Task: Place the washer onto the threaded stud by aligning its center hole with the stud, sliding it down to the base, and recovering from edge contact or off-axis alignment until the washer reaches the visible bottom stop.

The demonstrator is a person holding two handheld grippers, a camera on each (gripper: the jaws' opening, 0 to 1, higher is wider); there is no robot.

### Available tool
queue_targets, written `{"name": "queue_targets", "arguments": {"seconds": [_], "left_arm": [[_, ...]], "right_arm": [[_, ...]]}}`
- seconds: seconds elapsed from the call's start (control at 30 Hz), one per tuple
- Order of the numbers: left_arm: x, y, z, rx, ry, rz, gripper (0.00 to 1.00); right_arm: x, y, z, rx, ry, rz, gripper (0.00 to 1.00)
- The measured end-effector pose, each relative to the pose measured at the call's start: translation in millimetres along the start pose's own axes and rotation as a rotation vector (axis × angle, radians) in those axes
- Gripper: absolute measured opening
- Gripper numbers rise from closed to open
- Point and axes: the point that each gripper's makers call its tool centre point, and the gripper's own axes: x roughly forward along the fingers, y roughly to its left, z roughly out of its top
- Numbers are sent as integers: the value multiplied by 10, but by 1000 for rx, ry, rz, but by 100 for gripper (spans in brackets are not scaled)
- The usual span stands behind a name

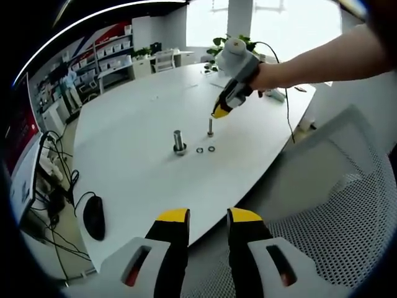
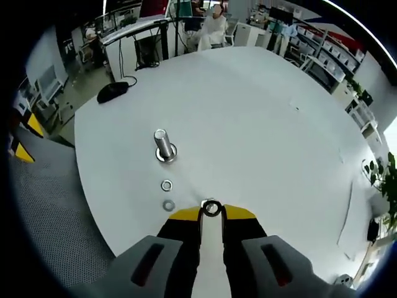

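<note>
Office, white oval desk [image 2: 260, 124]. Right tool [image 2: 211, 215] nearly closed over small upright threaded stud [image 1: 210, 128]; washer grip unclear. Two loose steel washers [image 2: 167, 195] beside stud; centre hole squarely, then lower. Left tool [image 1: 208, 218] slightly parted, empty, away from stud.

Shiny metal stud [image 2: 164, 146]; 2 bright metal washers [image 2: 166, 185]; smooth matt white table [image 2: 260, 124].

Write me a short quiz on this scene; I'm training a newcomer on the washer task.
1. True or false: the left gripper holds a washer.
2. How many loose washers lie on the table near the large stud?
3. The right gripper hovers over which? A) the thin stud B) a mouse C) a chair

Key: 1 false, its jaws are apart and empty; 2 two; 3 A.
</note>
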Motion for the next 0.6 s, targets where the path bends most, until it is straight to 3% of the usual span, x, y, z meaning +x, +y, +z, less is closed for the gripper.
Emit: {"name": "queue_targets", "arguments": {"seconds": [0.3, 0.4, 0.6], "left_arm": [[0, 6, 3, -5, -4, 5, 22], [-7, 6, 5, -7, -3, 7, 22], [1, 13, 6, -9, -3, 7, 22]], "right_arm": [[79, 24, 10, -30, 13, 4, 14], [117, -54, -31, -20, 14, -1, 14], [152, -15, -33, -5, 13, 8, 14]]}}
